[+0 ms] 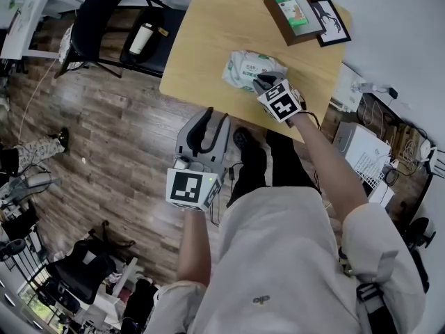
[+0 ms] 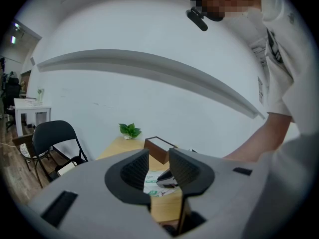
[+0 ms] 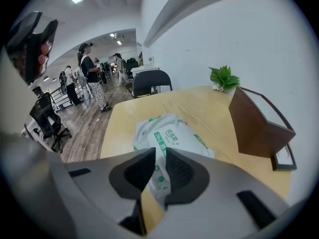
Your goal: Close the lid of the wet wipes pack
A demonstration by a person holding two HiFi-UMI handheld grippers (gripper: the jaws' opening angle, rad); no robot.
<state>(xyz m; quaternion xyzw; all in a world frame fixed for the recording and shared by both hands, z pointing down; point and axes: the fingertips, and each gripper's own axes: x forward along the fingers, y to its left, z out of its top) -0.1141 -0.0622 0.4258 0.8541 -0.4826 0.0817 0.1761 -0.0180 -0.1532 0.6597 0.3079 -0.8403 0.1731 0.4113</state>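
The wet wipes pack point(image 1: 245, 68) lies on the wooden worktop point(image 1: 208, 33), near its front edge. The right tool point(image 1: 264, 83) points down at the pack, its jaws only a little apart. The left tool point(image 1: 212, 122) hangs over the floor point(image 1: 118, 138), jaws wide, holding nothing.

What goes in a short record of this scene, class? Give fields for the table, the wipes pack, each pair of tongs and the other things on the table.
Table: wooden table
Wipes pack: wipes pack lying flat near the table's front edge
Right tongs: right tongs slightly apart, tips at the pack's near end
Left tongs: left tongs apart, empty, held off the table above the floor
Also on table: brown frame, black frame, small plant
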